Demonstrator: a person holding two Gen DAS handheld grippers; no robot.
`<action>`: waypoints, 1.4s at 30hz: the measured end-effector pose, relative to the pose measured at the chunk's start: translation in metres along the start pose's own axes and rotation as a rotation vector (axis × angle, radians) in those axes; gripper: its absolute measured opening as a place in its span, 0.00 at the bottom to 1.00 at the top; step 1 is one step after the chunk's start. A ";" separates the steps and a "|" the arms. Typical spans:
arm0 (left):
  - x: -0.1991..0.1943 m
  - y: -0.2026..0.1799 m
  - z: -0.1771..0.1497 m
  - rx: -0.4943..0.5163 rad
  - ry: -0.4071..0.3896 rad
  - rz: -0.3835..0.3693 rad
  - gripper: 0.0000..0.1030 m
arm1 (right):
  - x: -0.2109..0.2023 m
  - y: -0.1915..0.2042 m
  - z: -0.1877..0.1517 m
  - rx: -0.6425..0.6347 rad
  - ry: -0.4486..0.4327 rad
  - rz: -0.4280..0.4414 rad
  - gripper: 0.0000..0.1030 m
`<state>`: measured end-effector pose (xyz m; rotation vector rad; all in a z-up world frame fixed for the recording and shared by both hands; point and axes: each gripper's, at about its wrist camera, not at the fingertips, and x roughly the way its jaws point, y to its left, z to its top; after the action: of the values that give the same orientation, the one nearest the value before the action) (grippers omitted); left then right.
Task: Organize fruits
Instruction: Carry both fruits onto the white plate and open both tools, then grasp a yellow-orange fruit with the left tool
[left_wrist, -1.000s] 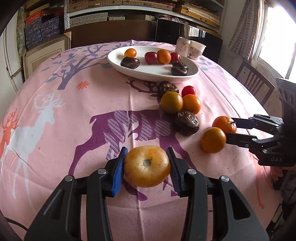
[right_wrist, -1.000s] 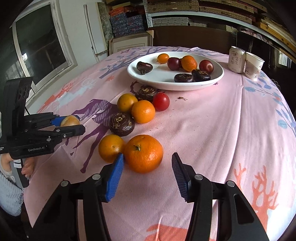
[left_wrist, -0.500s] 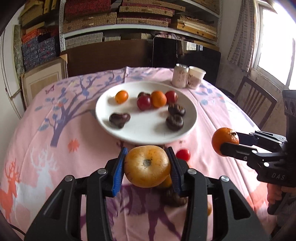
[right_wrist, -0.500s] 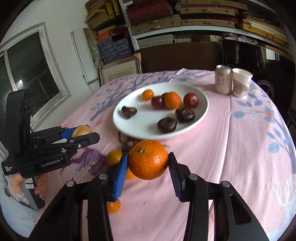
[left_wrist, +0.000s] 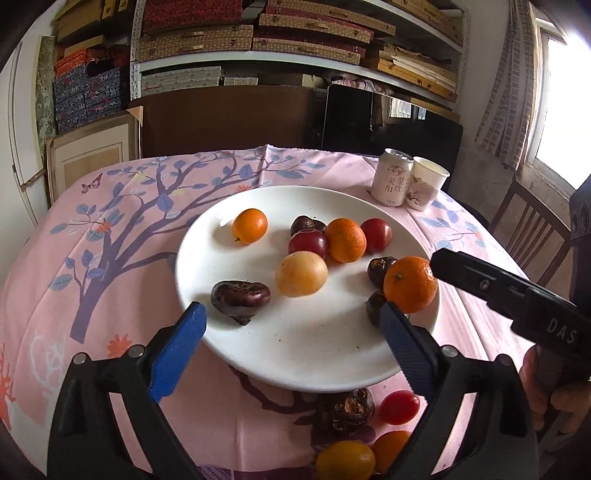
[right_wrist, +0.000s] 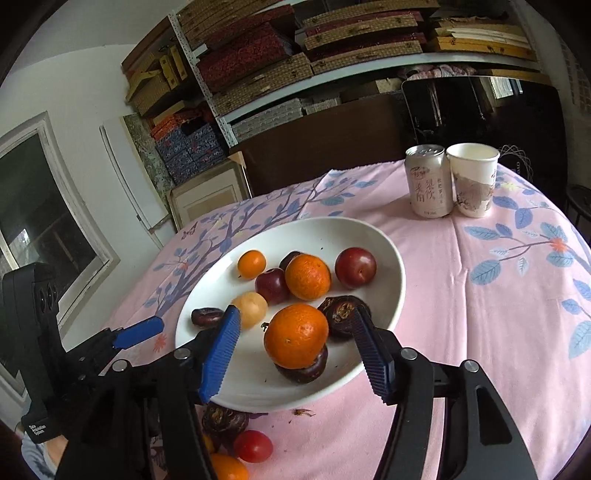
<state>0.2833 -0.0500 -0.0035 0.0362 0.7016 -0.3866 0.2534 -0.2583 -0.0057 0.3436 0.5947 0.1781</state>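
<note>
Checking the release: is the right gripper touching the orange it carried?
Apart. In the right wrist view the right gripper stands open, with white plate visible between each blue pad and the orange, which sits on a dark fruit.

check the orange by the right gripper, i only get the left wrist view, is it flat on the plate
Observer: no, the orange sits on top of a dark fruit, not on the plate itself.
Operator: is the right gripper gripping it
Observer: no, the right gripper is open, with a gap between the orange and each blue pad.
Operator: anything loose near the plate
Observer: a small brown scrap lies on the cloth by the plate's near rim.
</note>
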 end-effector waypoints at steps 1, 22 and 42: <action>-0.004 0.002 0.000 -0.006 -0.010 0.002 0.92 | -0.003 -0.002 0.000 0.010 -0.008 0.005 0.64; -0.049 0.023 -0.065 -0.040 0.022 0.030 0.95 | -0.034 0.012 -0.057 -0.049 0.109 -0.026 0.78; -0.049 0.046 -0.066 -0.059 0.069 0.073 0.95 | -0.031 -0.001 -0.054 0.011 0.130 -0.025 0.81</action>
<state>0.2244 0.0202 -0.0272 0.0189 0.7776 -0.2957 0.1974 -0.2533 -0.0320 0.3365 0.7286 0.1741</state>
